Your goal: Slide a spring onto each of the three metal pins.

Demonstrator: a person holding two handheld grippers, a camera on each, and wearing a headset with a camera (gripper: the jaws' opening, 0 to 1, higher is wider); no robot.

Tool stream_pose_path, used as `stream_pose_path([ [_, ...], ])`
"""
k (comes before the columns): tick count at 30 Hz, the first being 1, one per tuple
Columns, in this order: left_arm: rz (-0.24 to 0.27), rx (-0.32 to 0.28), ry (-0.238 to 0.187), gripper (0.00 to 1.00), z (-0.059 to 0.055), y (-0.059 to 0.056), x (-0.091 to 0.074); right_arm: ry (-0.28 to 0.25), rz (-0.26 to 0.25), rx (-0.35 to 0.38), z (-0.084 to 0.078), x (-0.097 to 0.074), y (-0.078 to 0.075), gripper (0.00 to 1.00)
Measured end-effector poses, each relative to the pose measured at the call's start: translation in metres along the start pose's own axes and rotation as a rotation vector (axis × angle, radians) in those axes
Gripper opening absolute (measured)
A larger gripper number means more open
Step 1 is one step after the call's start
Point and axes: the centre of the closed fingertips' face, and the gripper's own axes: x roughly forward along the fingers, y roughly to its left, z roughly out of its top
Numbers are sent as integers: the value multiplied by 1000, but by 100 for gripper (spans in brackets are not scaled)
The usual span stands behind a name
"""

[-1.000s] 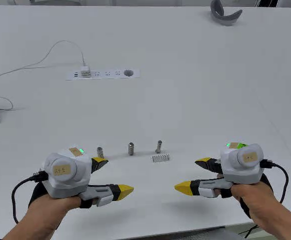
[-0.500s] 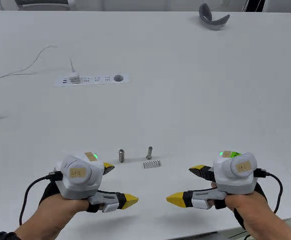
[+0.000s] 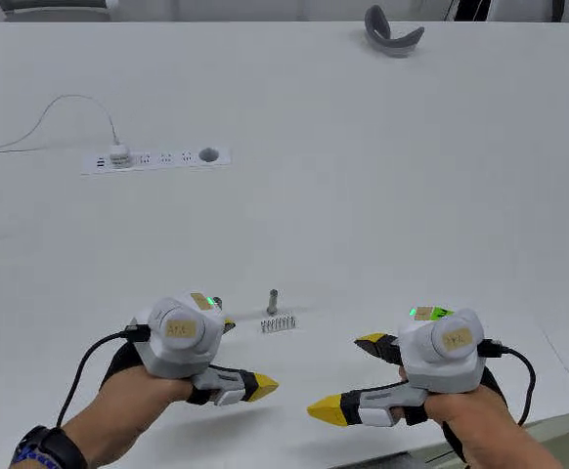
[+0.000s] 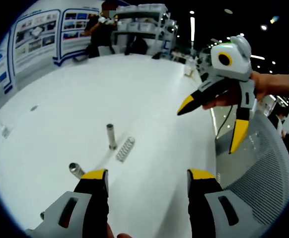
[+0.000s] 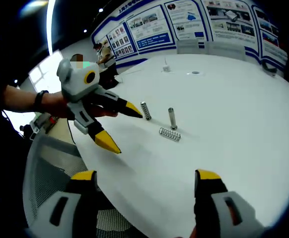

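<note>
- Jaws of our left gripper (image 3: 245, 355) and right gripper (image 3: 344, 375) both gape wide, holding nothing.
- The loose spring (image 3: 278, 323) lies flat on the surface (image 3: 382, 195), just beside a bare pin (image 3: 272, 301) that stands upright.
- A second pin (image 5: 145, 110) looks already fitted.
- We judge the spring light, springy and apt to roll or shoot away. We'd pinch it gently across the middle, leaving one end free.

A power strip (image 3: 157, 158) (one plug in it) lies on the white table (image 3: 382, 195), a grey curved object (image 3: 394, 29) far behind
</note>
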Motion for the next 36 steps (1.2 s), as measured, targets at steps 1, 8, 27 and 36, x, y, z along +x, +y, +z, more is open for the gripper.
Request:
stream_pose_path([
  [1,1,2,1,65,1,1,3,-1,0,1,0,0,0,82],
  [8,14,-17,10,60,5,12,27,3,12,9,-4,-1,3,82],
  [27,82,5,31,26,5,31,52,0,13,39,-10,-4,2,80],
  [36,100,-5,43,20,4,34,58,3,13,41,-11,-5,3,79],
])
